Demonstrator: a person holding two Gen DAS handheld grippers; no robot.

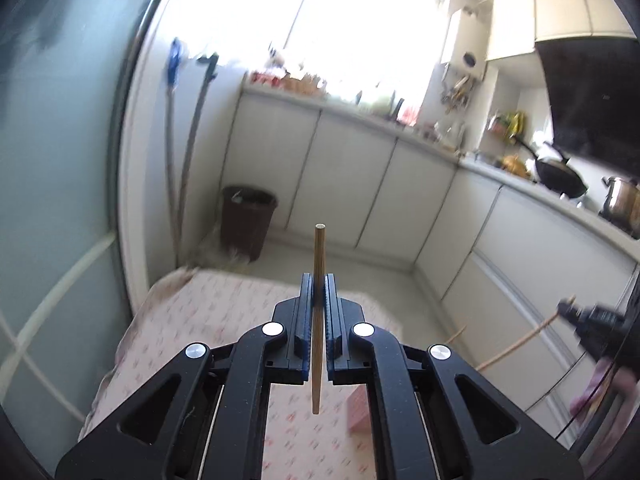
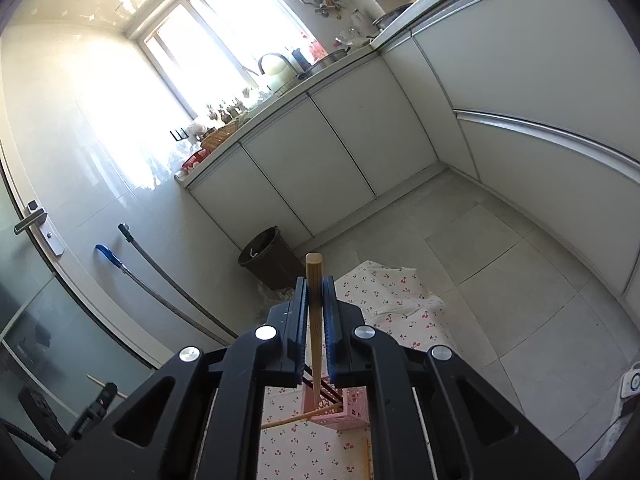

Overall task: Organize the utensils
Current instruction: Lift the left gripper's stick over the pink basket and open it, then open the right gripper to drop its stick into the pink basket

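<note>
My left gripper [image 1: 319, 280] is shut on a wooden chopstick [image 1: 319, 256], held upright above the cherry-print tablecloth [image 1: 208, 320]. My right gripper [image 2: 315, 284] is shut on another wooden chopstick [image 2: 314, 276], its thin end pointing down into a pink slotted basket [image 2: 352, 410]. Dark chopsticks [image 2: 326, 388] stand in that basket, and a light chopstick [image 2: 288, 420] leans out of it. A corner of the pink basket [image 1: 360, 408] shows under the left gripper. The right gripper [image 1: 592, 320] shows at the right edge of the left wrist view with a chopstick [image 1: 520, 344].
A brown waste bin [image 1: 248, 220] stands on the floor beyond the table, beside two mop handles [image 1: 188, 152]. White cabinets [image 2: 320, 160] and a cluttered counter line the walls. A wooden chopstick [image 2: 366, 460] lies on the cloth near the basket.
</note>
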